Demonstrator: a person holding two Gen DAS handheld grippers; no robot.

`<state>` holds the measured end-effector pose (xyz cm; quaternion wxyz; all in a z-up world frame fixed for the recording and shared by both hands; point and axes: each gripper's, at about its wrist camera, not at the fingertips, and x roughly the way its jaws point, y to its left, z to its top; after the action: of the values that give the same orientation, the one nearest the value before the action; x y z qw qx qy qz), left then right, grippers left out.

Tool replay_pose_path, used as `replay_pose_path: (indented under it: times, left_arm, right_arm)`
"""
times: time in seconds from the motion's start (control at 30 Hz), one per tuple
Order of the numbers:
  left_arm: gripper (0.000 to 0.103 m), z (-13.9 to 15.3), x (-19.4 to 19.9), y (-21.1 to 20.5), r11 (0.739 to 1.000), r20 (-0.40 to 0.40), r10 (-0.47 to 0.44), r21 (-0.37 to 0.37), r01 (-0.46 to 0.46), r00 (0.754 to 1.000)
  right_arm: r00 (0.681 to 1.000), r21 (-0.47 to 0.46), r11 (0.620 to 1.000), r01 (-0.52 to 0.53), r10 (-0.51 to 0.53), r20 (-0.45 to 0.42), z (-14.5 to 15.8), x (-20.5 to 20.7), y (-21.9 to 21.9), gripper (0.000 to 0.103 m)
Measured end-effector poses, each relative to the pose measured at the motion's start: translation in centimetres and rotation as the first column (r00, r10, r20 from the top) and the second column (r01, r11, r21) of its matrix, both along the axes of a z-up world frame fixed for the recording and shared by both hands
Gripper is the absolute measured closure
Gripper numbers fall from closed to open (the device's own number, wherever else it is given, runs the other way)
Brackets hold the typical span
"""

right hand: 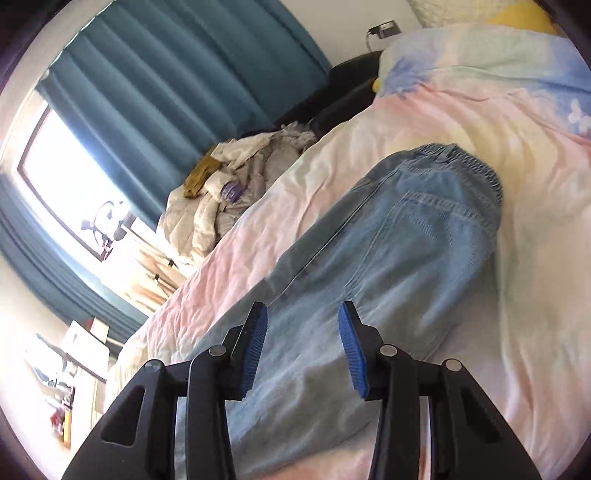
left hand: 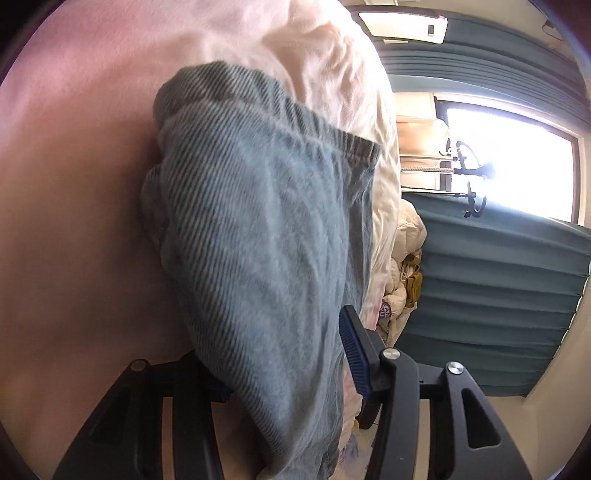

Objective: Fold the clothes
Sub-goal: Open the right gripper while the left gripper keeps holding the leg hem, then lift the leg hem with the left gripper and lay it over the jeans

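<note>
A bed [right hand: 480, 122] with a pastel quilt of pink, yellow and blue fills most of the right wrist view. Beyond its far edge lies a crumpled heap of pale bedding [right hand: 229, 184] with a mustard-coloured cloth [right hand: 201, 175] on it. Teal curtains [right hand: 177, 70] hang on either side of a bright window [right hand: 70, 173]. A charger [right hand: 384, 27] is plugged into the white wall. In the left wrist view a ceiling light [left hand: 402, 24] shows above the curtains.

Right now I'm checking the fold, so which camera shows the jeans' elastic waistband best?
The right wrist view: the waistband lies sharp and unobstructed atop the jeans. The left wrist view shows only a blurred, close-up edge.
</note>
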<state>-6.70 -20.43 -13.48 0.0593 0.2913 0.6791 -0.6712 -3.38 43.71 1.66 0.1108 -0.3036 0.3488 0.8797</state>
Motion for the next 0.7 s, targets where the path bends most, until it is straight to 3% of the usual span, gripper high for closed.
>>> replay_pose_path:
  times: [0.17, 0.23, 0.43, 0.47, 0.57, 0.7]
  left_arm:
    - [0.054, 1.1, -0.9, -0.6, 0.997, -0.025, 0.016, -0.08, -0.018, 1.0]
    - [0.055, 1.9, -1.4, -0.7, 0.99, -0.022, 0.016, -0.141, -0.019, 1.0]
    - [0.072, 4.2, -2.8, -0.2, 0.954, -0.025, -0.005, -0.299, -0.002, 1.0]
    - [0.082, 4.9, -3.0, 0.1, 0.942, -0.022, -0.017, -0.336, 0.009, 1.0]
    - [0.085, 7.4, -3.5, 1.2, 0.884, -0.017, -0.069, -0.464, 0.053, 0.997]
    - [0.087, 11.5, -4.3, 4.2, 0.77, -0.027, -0.15, -0.631, 0.099, 0.988]
  right_arm:
    - [0.983, -0.036, 0.988, -0.151, 0.154, 0.104, -3.2, -2.1, -4.5, 0.063]
    - [0.979, -0.039, 0.985, -0.167, 0.17, 0.115, -3.6, -2.3, -4.8, 0.063]
    - [0.982, -0.081, 0.986, -0.145, 0.153, 0.107, -3.9, -2.1, -4.0, 0.063]
    - [0.983, -0.097, 0.985, -0.142, 0.152, 0.103, -4.1, -2.2, -3.8, 0.063]
    - [0.981, -0.123, 0.981, -0.151, 0.164, 0.099, -4.2, -2.6, -3.9, 0.063]
    - [0.98, -0.084, 0.982, -0.172, 0.179, 0.086, -3.8, -2.8, -4.3, 0.063]
